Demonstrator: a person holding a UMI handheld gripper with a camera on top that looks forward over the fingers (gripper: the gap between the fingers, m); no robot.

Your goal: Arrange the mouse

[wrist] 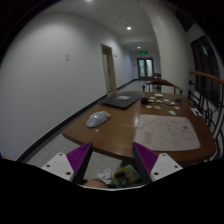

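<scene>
Wooden tabletop (125, 125) fills the near ground of a white-walled corridor. Closest in, the gripper (112, 160) has its fingers spread apart, holding nothing. Beyond them and off to the left, a grey mouse (97, 118) lies near the table's left edge, long axis running left to right. Farther back sits a dark laptop (124, 100), then double doors (146, 68).

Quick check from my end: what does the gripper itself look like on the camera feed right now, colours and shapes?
The gripper shows two fingers with pale, whitish bodies. Each bears a purple-magenta pad on its inner face, triangular in shape, tapering to a point at the tip. No cables, markings or sleeve are visible.
</scene>
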